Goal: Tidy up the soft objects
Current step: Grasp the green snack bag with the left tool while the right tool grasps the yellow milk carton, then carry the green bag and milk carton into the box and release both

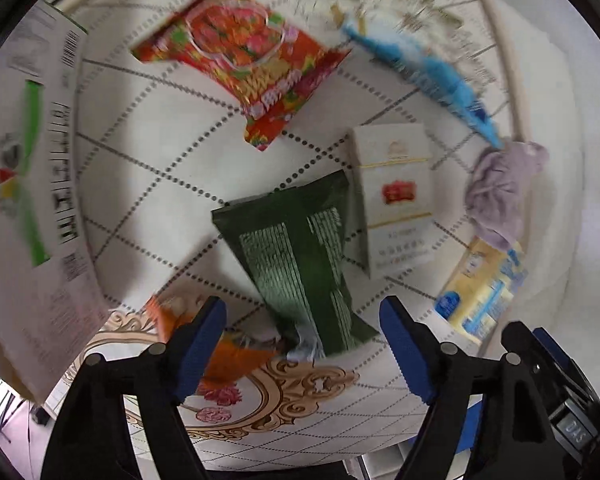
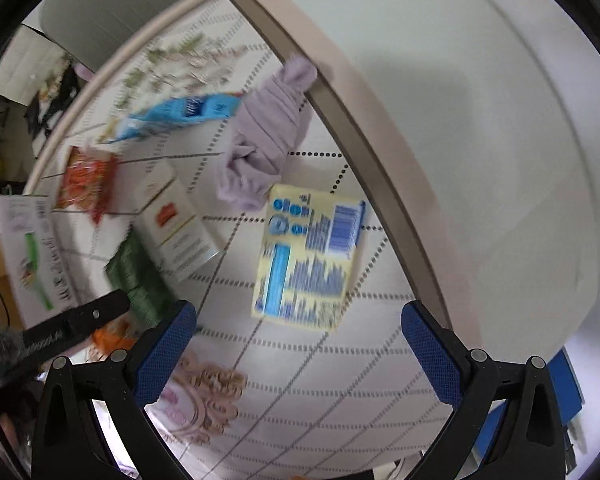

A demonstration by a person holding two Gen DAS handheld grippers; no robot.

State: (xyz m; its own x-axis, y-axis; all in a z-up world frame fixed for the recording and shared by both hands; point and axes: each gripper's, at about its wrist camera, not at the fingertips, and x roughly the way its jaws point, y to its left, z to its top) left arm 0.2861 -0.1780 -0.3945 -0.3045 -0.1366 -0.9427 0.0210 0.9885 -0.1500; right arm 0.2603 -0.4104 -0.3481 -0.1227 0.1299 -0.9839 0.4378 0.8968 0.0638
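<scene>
My left gripper [image 1: 302,346] is open and empty, just above the near end of a dark green snack bag [image 1: 296,256]. An orange packet [image 1: 220,354] lies under its left finger. A red flowered snack bag [image 1: 248,56], a blue packet [image 1: 432,76] and a crumpled lilac cloth [image 1: 500,192] lie farther off. My right gripper [image 2: 300,354] is open and empty, hovering short of a yellow and blue pack [image 2: 308,260]. The lilac cloth [image 2: 264,140] lies beyond it, by the table's edge. The blue packet [image 2: 180,116], red bag [image 2: 88,180] and green bag [image 2: 136,276] are at left.
A white carton with a red mark [image 1: 396,196] stands beside the green bag; it also shows in the right wrist view [image 2: 176,224]. A large white box with green print [image 1: 32,184] is at far left. The quilted tablecloth [image 1: 160,168] ends at a raised beige rim [image 2: 364,152].
</scene>
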